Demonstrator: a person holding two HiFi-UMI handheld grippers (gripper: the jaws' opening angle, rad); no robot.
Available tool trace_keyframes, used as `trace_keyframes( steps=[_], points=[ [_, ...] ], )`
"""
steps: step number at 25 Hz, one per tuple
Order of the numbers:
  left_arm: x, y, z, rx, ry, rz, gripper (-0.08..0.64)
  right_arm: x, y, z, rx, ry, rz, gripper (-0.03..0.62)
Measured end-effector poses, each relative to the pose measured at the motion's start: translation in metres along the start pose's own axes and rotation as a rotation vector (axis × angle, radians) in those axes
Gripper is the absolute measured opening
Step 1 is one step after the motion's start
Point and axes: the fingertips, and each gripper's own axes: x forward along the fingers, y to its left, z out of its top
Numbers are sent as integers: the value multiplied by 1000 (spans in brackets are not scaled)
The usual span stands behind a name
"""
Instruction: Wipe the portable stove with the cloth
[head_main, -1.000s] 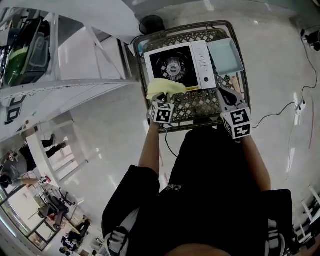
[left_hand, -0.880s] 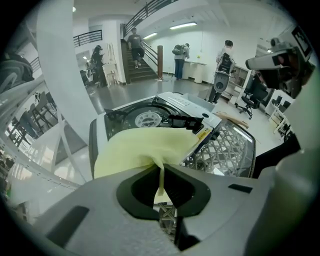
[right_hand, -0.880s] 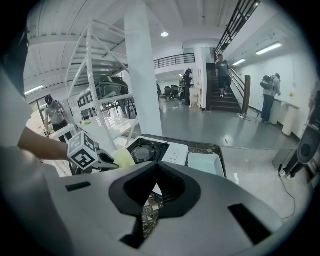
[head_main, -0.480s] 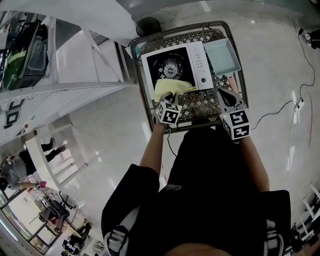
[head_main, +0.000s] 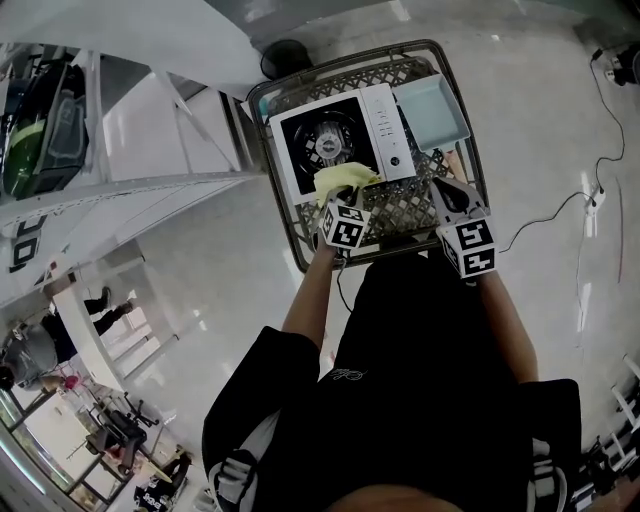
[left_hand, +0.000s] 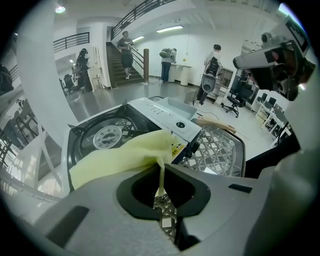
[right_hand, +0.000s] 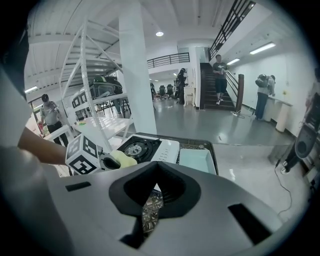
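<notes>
Hall with glossy grey floor (head_main: 540, 120); white shelving rack (head_main: 120, 180) on the left in the head view; staircase (right_hand: 220, 85) and standing people far back in both gripper views. Thin cable (head_main: 560, 215) lies on the floor at right.

Item 1. Bench (head_main: 405, 205): dark wire mesh with a raised rim, directly in front of the person. Carries items 2 and 3.

Item 2. Portable stove (head_main: 335, 140): white body, black top with a round burner (head_main: 328, 140) in the middle and a white control strip (head_main: 385, 130) along its right side. Sits on the far half of the bench.

Item 3. Tray (head_main: 430, 112): pale blue, shallow, just beside the stove's right side, at the bench's far right corner.

Item 4. Cloth (head_main: 345, 182): pale yellow and soft. One end is pinched in the left tool; the rest spreads forward over the stove's near edge, short of the burner. Whether it presses on the surface cannot be told.

Item 5. Left tool (head_main: 343, 205): jaws closed tight on a fold of the cloth, as the left gripper view shows (left_hand: 160, 172). Held at the stove's near edge, over the mesh.

Item 6. Right tool (head_main: 448, 195): jaws together at their tips with nothing between them; only mesh shows behind (right_hand: 156, 172). Held over bare mesh at the bench's near right, apart from the stove and below the tray in the head view.
</notes>
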Motion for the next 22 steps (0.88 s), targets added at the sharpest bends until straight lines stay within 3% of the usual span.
trace_keyframes(
  steps=[13,22],
  points=[
    [9,-18,14,-18,-15,-25,29,24,14,-36,3,63,49,5],
    [14,-43,33,27,-42,-108,29,24,14,-48,38,84,22,5]
  ],
)
